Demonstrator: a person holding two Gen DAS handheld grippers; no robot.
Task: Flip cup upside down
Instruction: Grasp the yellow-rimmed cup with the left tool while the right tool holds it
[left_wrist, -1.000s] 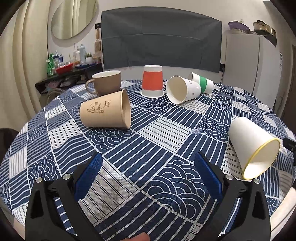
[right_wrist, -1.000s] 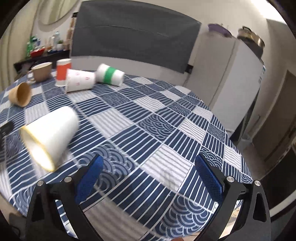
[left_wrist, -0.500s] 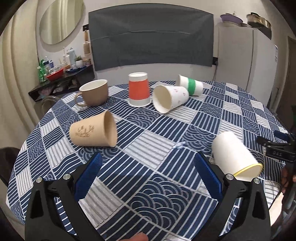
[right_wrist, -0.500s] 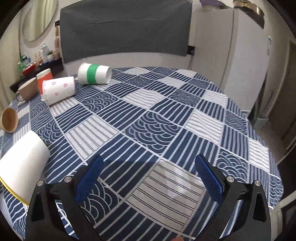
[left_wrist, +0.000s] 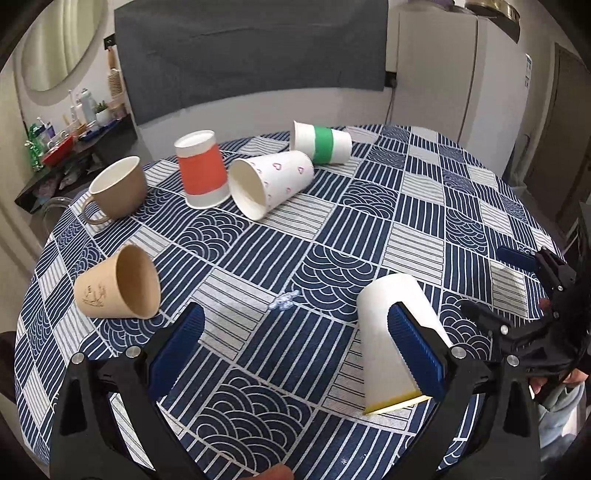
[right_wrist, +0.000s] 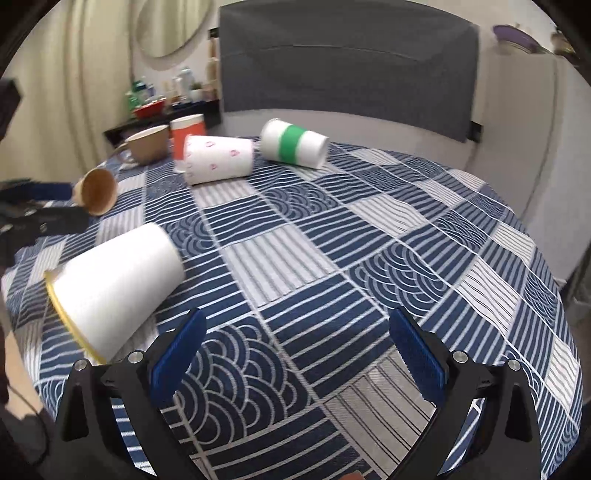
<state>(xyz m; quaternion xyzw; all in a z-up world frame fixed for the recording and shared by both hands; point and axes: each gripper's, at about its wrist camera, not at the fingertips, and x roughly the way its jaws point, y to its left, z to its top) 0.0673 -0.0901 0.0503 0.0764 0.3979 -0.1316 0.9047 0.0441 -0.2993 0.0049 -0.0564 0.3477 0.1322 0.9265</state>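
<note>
the white paper cup (left_wrist: 391, 332) lies on its side on the near right part of the surface (left_wrist: 332, 229), plain white wall with a thin yellow rim, mouth toward the near edge and closed base pointing up the cloth. from the right wrist view the same cup (right_wrist: 118, 284) sits to the left, slightly blurred, its yellow rim low and facing the edge of the surface. no print or lettering shows on it.

the left hand-held gripper (left_wrist: 291, 347) is spread wide with nothing between its blue pads; its right pad overlaps the cup in the left wrist view, though contact cannot be told. the right hand-held gripper (right_wrist: 295, 347) is likewise spread wide and empty, poised over bare patterned cloth just right of the cup.

further back, a brown paper cup (left_wrist: 118, 288) lies on its side with a small dark branch drawing and tiny marks too small to read. a brown mug (left_wrist: 118, 188) stands upright, an orange-banded cup (left_wrist: 203, 170) stands mouth down, a white cup with pink hearts (left_wrist: 269, 181) lies on its side, and a green-banded cup (left_wrist: 321, 142) lies behind it. no brand or readable writing anywhere.
</note>
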